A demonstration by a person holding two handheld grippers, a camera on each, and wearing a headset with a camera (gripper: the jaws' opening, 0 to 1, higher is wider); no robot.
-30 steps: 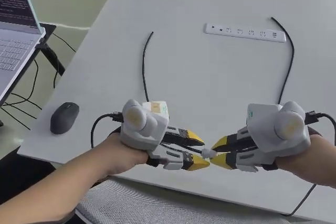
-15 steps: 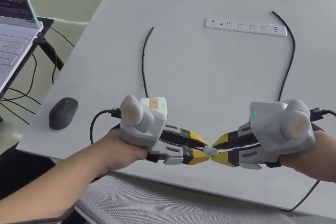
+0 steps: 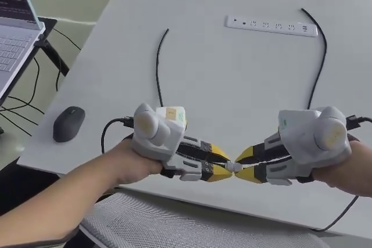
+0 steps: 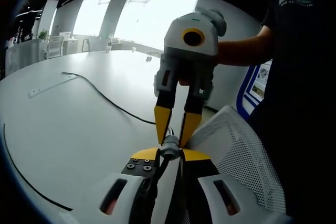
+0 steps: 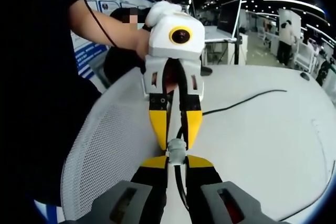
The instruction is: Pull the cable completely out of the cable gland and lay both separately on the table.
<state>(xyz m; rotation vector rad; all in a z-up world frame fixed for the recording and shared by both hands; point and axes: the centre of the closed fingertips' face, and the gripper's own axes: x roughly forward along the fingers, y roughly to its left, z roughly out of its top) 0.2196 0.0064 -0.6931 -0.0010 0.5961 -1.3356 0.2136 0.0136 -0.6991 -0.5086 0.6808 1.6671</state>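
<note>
A small grey cable gland (image 3: 233, 166) hangs just off the white table's (image 3: 232, 97) front edge, between my two grippers, which meet tip to tip. My left gripper (image 3: 224, 165) is shut on the black cable (image 3: 157, 68) right beside the gland. The cable's long part trails back across the table. My right gripper (image 3: 241, 165) is shut on the gland from the other side. In the left gripper view the gland (image 4: 169, 148) sits at my jaw tips, with cable (image 4: 157, 170) between them. In the right gripper view a short cable stretch (image 5: 181, 182) runs below the gland (image 5: 177, 151).
A white power strip (image 3: 270, 27) lies at the back of the table, and its black cord (image 3: 318, 68) curves down the right side. A dark mouse (image 3: 68, 123) sits near the left edge. A laptop (image 3: 14, 21) stands off to the left, and a mesh chair (image 3: 174, 225) is below the grippers.
The head view has shifted a little. Both grippers stay tip to tip on the gland, with no visible pull apart.
</note>
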